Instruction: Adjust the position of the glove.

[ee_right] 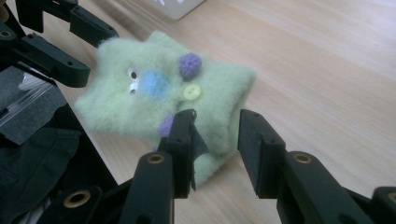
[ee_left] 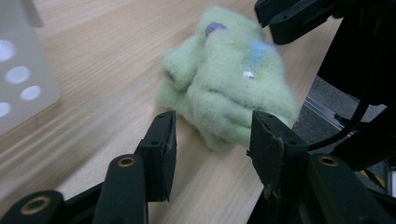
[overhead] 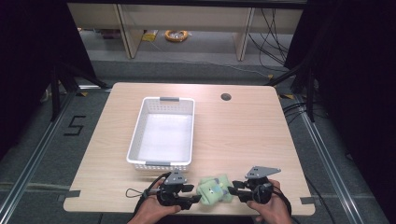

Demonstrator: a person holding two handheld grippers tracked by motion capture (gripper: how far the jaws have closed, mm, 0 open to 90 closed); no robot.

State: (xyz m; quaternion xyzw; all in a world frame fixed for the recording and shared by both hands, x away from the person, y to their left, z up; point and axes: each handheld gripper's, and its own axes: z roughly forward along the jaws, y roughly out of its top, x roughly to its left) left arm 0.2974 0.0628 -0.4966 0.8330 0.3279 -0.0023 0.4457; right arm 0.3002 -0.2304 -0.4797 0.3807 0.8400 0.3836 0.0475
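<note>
Here, a fluffy green sock [overhead: 214,188] is seen lying bunched on the wooden table [overhead: 243,135], close to its near edge, with a blue patch, purple bobbles and a yellow button on its upper face. The sock is flanked by both tools. The left gripper [overhead: 194,193] is held just beside its left end, jaws parted, one side of the fabric lying between them but not pressed. The right gripper [overhead: 231,187] is set at the right end, jaws apart around a fold of the sock, unpinched. A white perforated basket [overhead: 140,126] stands farther back on the table.
</note>
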